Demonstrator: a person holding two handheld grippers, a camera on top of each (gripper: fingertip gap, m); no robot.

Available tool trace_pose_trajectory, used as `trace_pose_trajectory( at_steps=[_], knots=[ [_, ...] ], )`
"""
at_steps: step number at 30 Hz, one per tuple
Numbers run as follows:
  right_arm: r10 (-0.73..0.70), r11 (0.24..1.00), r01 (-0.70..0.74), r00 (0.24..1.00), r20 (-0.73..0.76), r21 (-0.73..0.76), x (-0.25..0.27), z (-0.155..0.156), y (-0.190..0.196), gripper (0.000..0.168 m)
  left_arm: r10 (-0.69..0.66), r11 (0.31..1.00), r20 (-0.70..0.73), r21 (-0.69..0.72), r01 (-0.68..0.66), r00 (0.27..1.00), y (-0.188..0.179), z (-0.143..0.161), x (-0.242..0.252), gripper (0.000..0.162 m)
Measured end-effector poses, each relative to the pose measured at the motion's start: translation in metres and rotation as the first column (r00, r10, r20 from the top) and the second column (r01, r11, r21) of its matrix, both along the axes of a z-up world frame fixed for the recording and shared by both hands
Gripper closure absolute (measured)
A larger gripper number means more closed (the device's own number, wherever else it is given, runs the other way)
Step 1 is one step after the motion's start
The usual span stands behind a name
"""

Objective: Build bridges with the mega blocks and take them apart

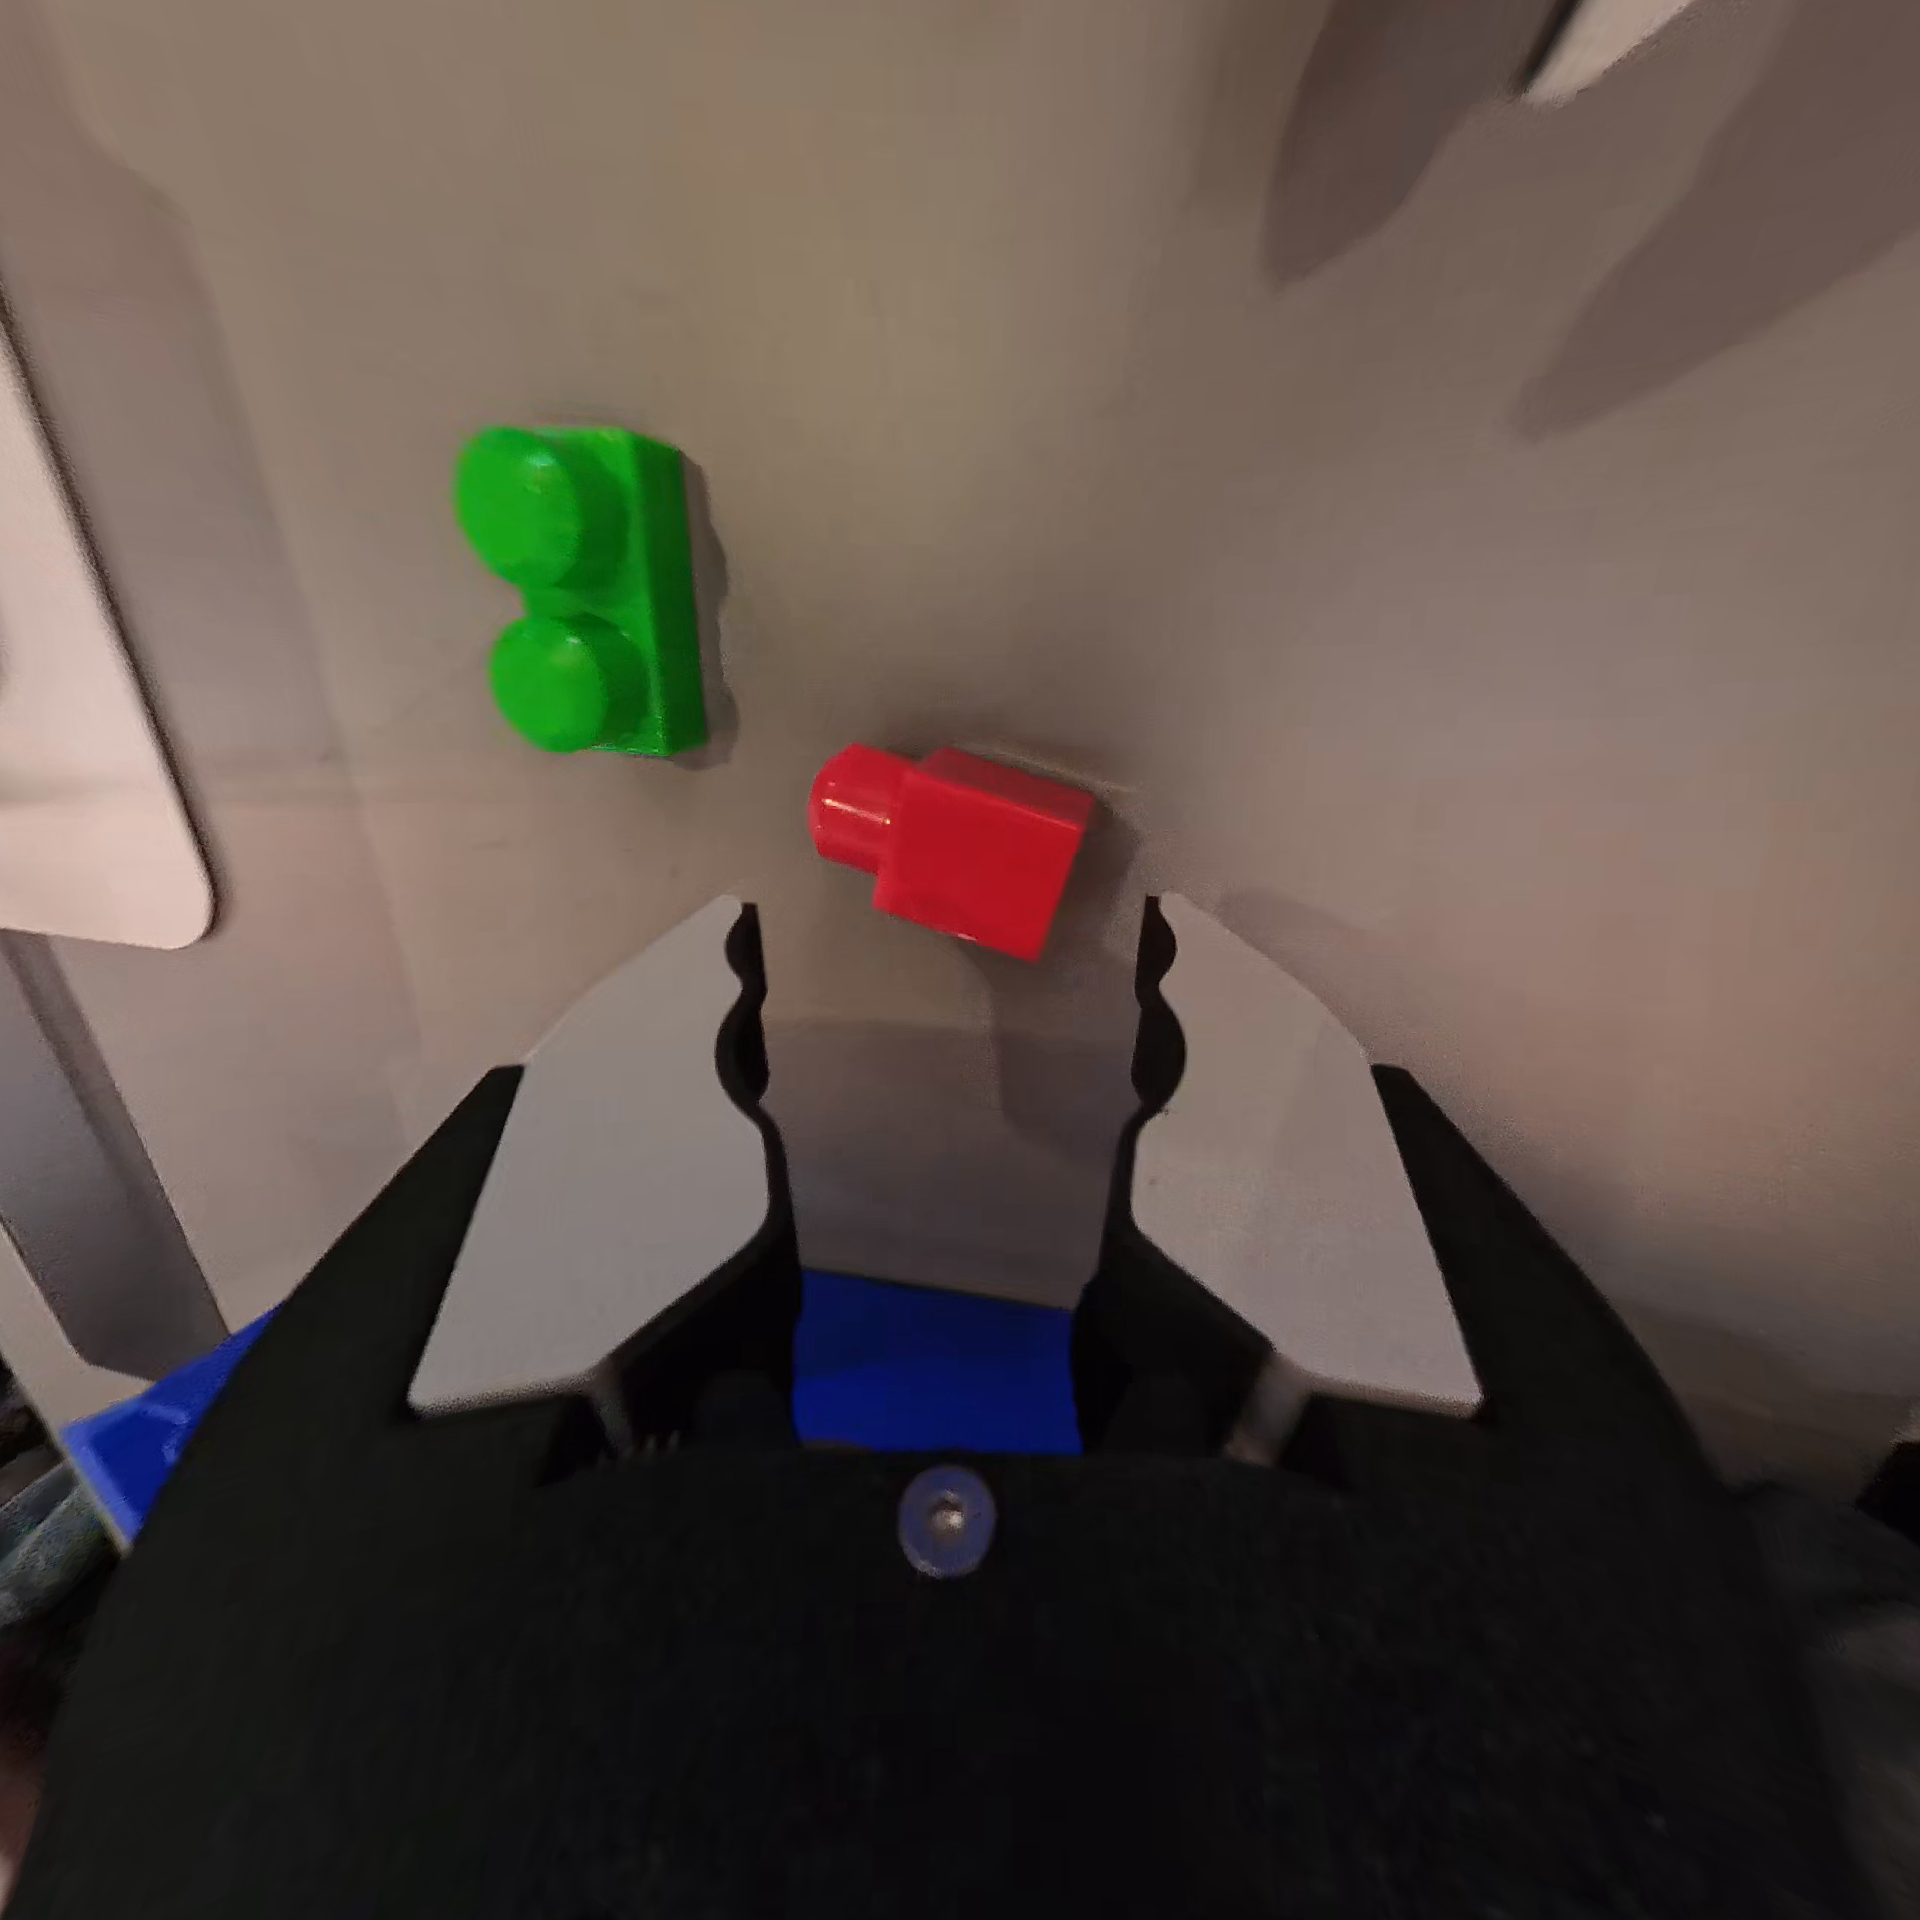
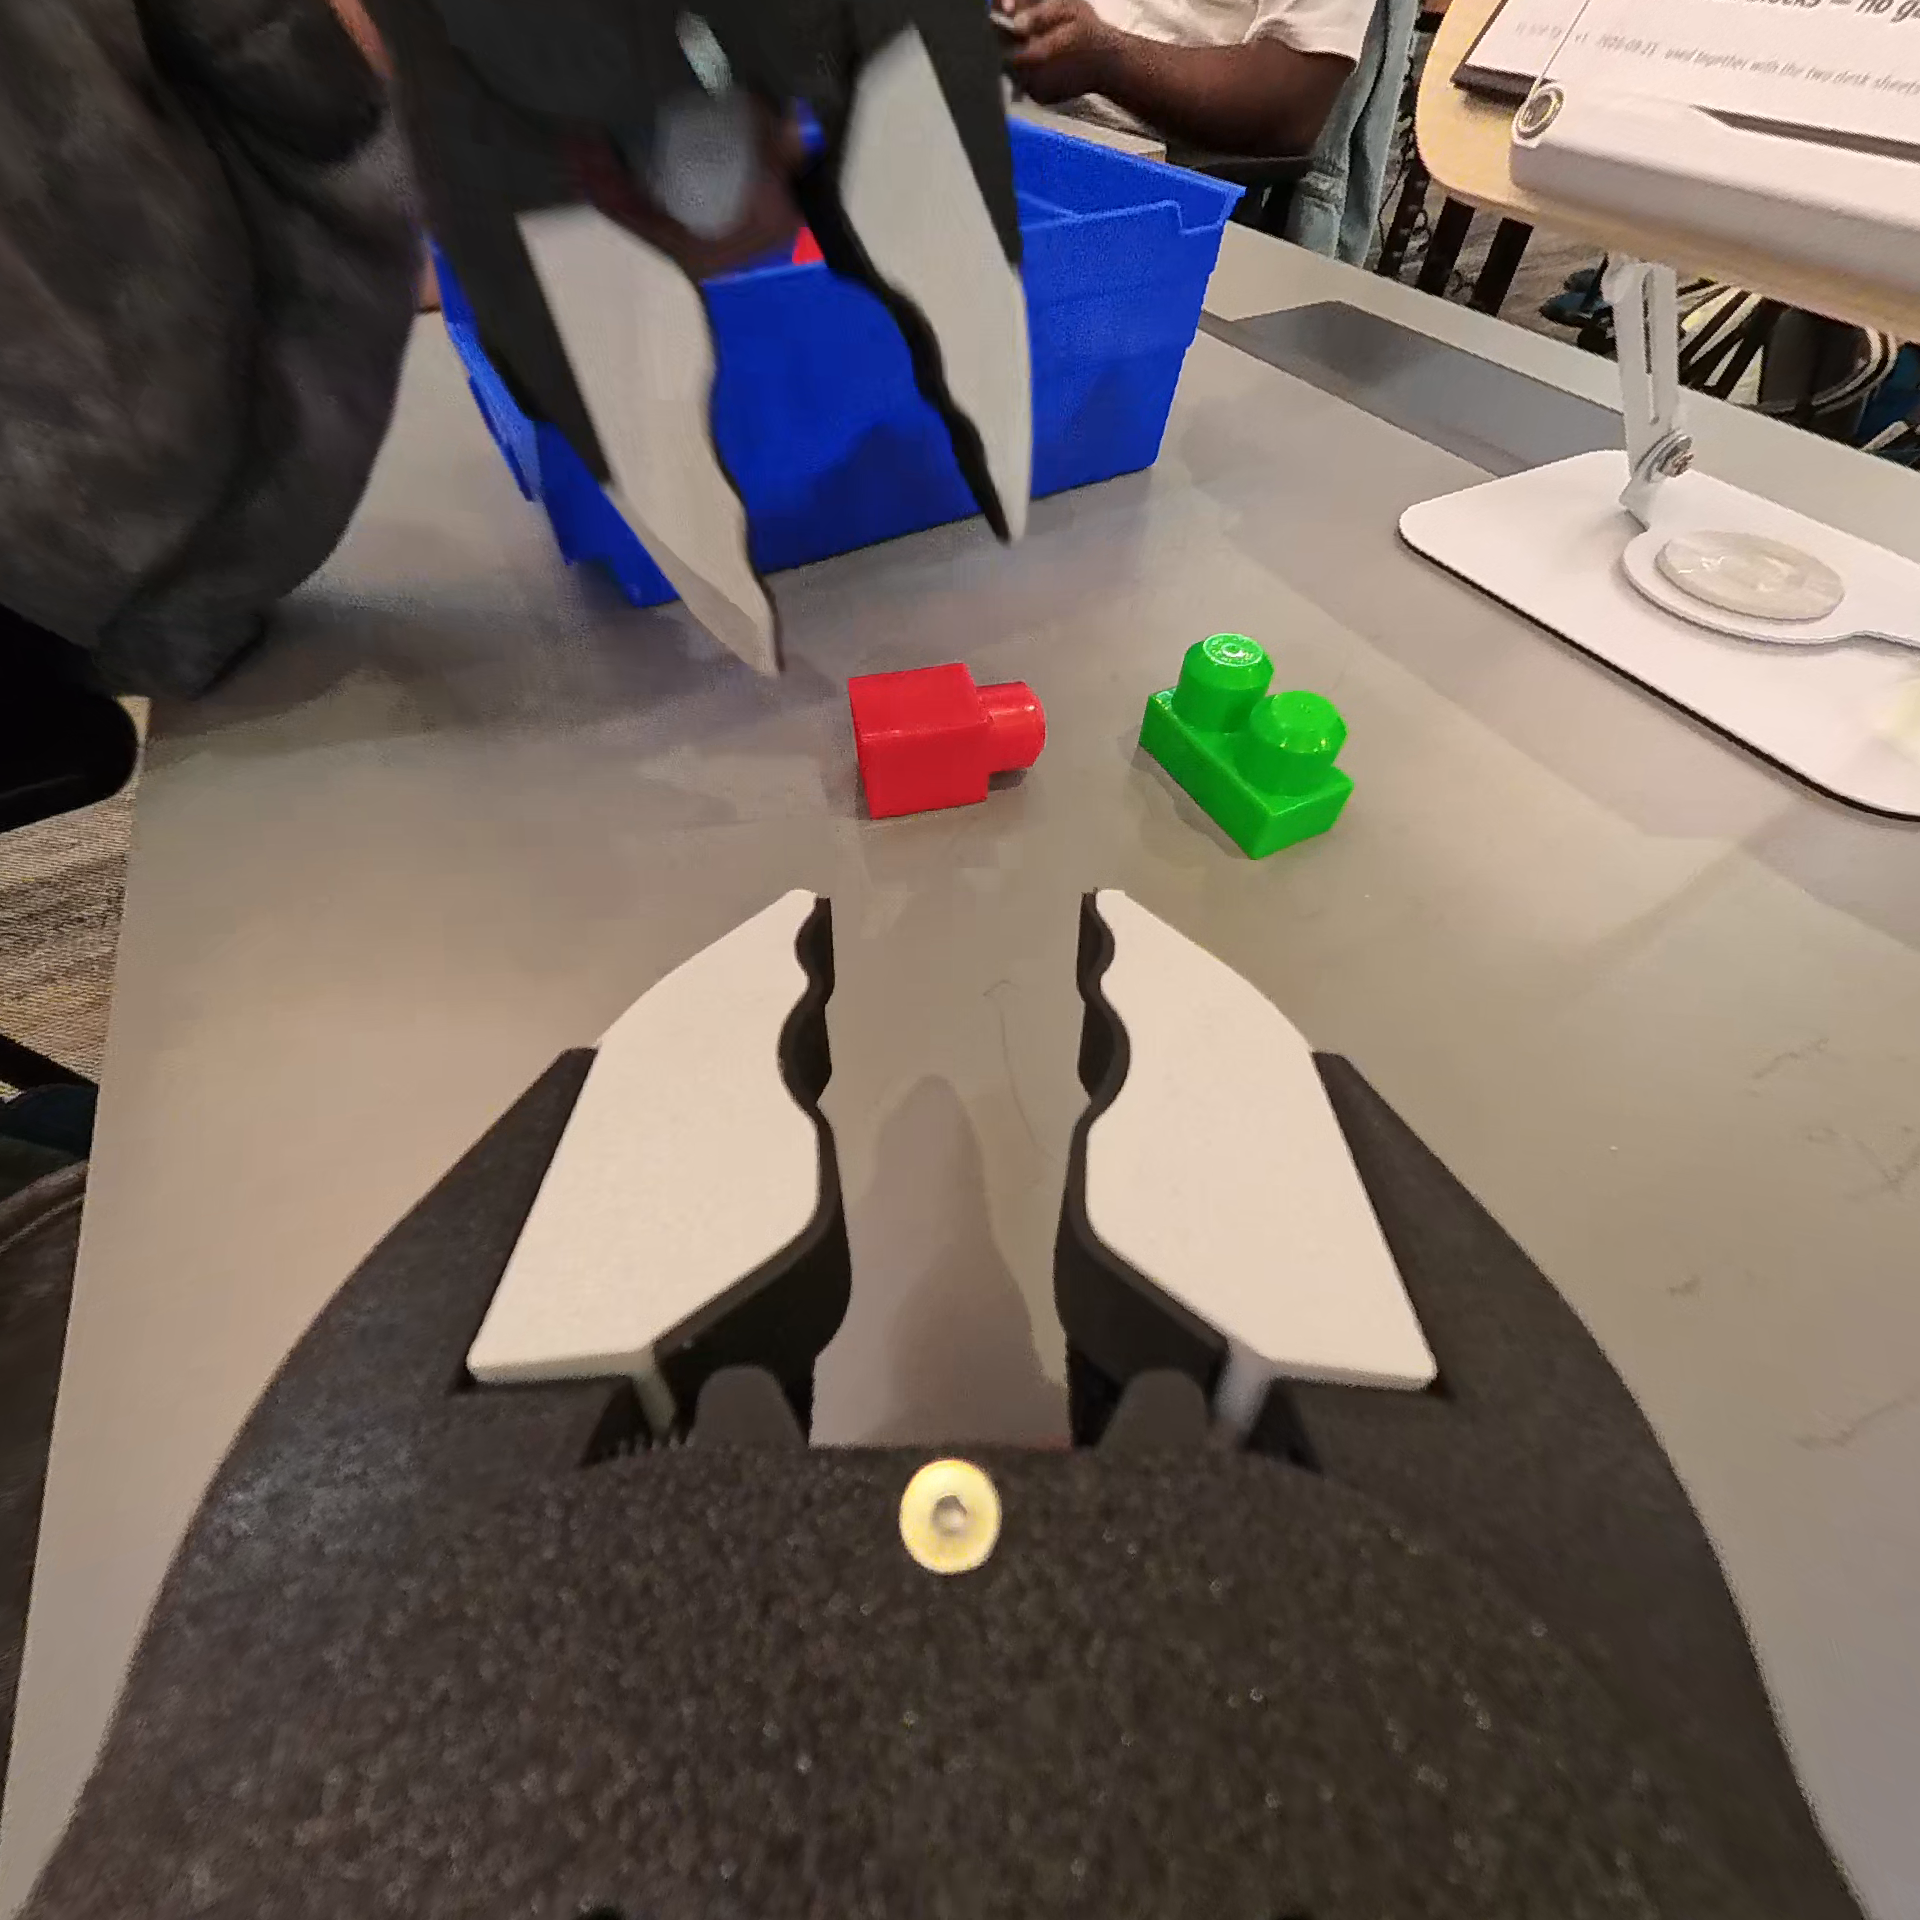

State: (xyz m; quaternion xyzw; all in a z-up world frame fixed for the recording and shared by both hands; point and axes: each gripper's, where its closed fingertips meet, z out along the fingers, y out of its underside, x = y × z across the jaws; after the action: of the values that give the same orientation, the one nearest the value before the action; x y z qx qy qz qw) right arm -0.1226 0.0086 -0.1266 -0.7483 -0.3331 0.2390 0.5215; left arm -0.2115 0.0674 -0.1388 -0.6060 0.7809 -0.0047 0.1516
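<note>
A red one-stud block (image 1: 956, 847) lies on its side on the grey table, its stud pointing at a green two-stud block (image 1: 587, 592) that stands studs-up. My left gripper (image 1: 951, 914) is open and empty, hanging just above the red block. In the right wrist view the red block (image 2: 930, 740) and green block (image 2: 1247, 753) lie ahead of my right gripper (image 2: 956, 909), which is open, empty and low over the table. The left gripper (image 2: 883, 592) points down behind the red block.
A blue bin (image 2: 1091, 343) stands at the far side of the table behind the blocks; it also shows under the left gripper (image 1: 930, 1371). A white stand base (image 2: 1621, 582) sits at the right. A seated person (image 2: 1174, 52) is behind the bin. The grippers' ends are close to 11 cm from one another.
</note>
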Motion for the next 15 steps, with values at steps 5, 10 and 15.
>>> trace_pose_trajectory(
  at_steps=[5,10,15],
  knots=[
    [0.001,1.0,-0.001,1.0,0.005,-0.005,-0.001,-0.002,0.0,0.123,0.112,0.994,0.331,-0.03,-0.108,0.937,-0.031,0.078,-0.041,0.087],
    [0.006,1.0,-0.006,1.0,0.017,-0.008,-0.003,-0.004,0.0,0.123,0.359,0.904,0.441,0.057,-0.425,0.823,-0.025,0.093,-0.151,0.088],
    [0.007,1.0,-0.006,1.0,0.026,-0.022,-0.006,-0.007,0.003,0.123,0.498,0.832,0.418,0.018,-0.555,0.76,-0.047,0.056,-0.224,0.091]
  ],
)
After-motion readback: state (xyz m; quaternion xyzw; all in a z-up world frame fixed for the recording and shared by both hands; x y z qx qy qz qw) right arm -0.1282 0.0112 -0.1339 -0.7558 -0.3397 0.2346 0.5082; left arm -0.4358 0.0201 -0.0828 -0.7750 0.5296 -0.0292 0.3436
